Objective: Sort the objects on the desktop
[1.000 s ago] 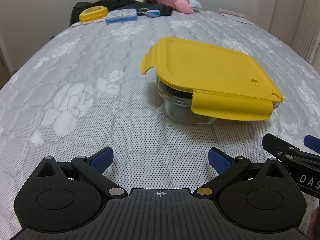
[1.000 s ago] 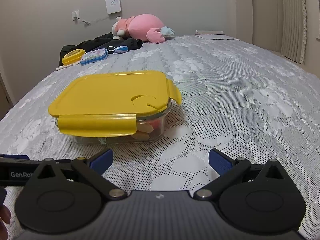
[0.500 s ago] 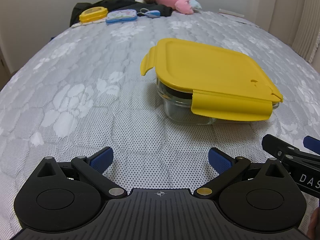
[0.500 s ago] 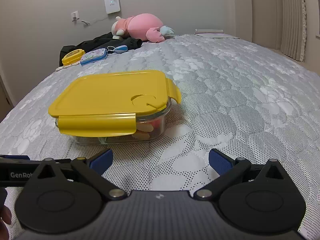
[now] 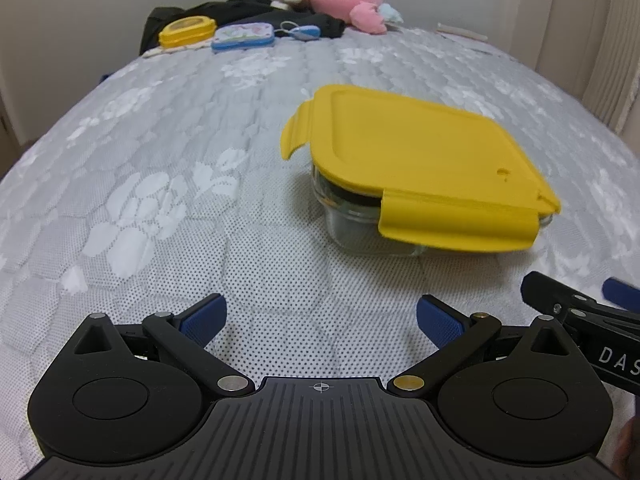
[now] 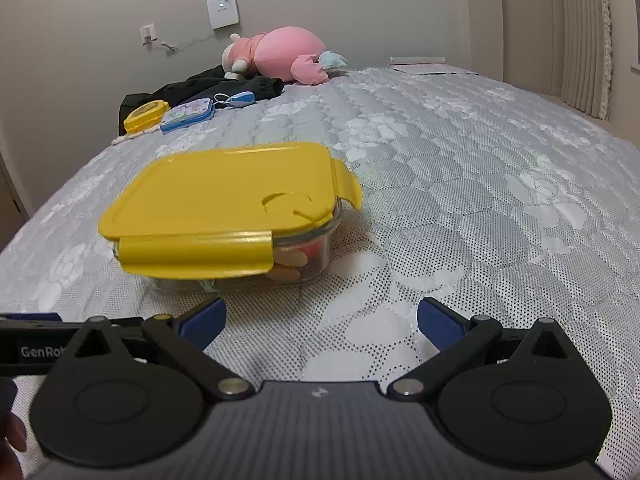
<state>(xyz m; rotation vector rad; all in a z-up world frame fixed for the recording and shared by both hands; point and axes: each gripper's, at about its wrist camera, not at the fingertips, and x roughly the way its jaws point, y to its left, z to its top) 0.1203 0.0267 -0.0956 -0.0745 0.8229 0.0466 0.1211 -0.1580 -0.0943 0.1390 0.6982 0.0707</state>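
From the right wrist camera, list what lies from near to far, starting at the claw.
Right claw → yellow-lidded glass box → blue tin → black garment → pink plush toy → wall panel.

Bare quilted bedspread [image 5: 168, 208] open 9–12 o'clock of left gripper [image 5: 318, 322]; yellow-lidded glass container [image 5: 416, 168] blocks 1 o'clock; right gripper [image 5: 580, 312] crowds 3 o'clock.

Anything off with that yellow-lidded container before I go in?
The yellow lid sits on the glass container, but its near latch flap and the side flap flare outward, unclipped. Nothing spilled or damaged.
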